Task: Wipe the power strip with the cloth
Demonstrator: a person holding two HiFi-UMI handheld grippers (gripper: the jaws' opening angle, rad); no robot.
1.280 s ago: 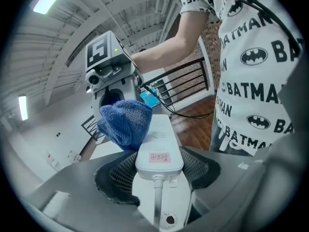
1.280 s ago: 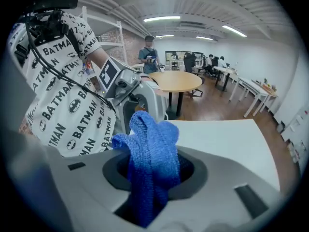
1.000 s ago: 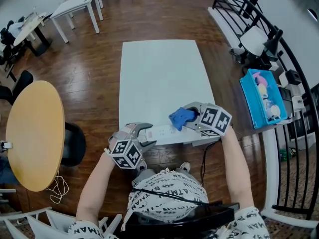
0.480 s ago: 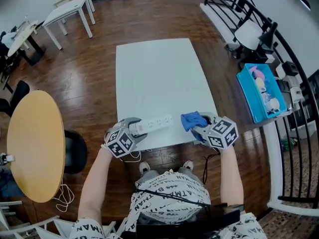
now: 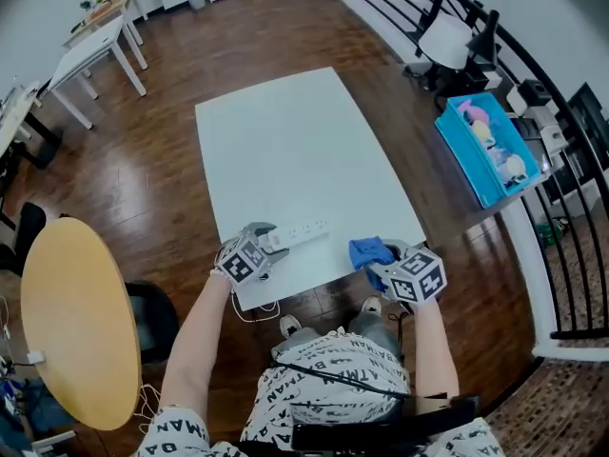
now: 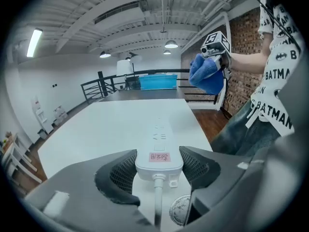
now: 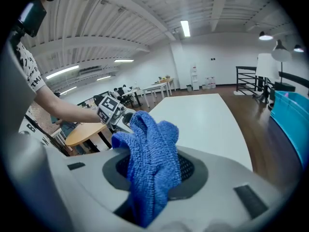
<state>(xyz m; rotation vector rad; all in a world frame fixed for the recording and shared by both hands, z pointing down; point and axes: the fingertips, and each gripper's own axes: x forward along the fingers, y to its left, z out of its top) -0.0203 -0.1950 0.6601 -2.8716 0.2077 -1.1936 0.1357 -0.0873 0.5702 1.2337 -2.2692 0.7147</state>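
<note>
Your left gripper [image 5: 270,244] clamped the power strip [image 5: 304,230], seemingly stiff and light, by its cord end near the 6 o'clock edge of the table [image 5: 285,141], while your right gripper [image 5: 384,261] pinched the soft cloth [image 5: 367,250].

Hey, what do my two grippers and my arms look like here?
The left gripper and right gripper are grey plastic shells with curved jaws lined by dark, meshed pads. Each carries a cube of black-and-white square markers. The arms are bare below short white sleeves printed with black lettering.
</note>
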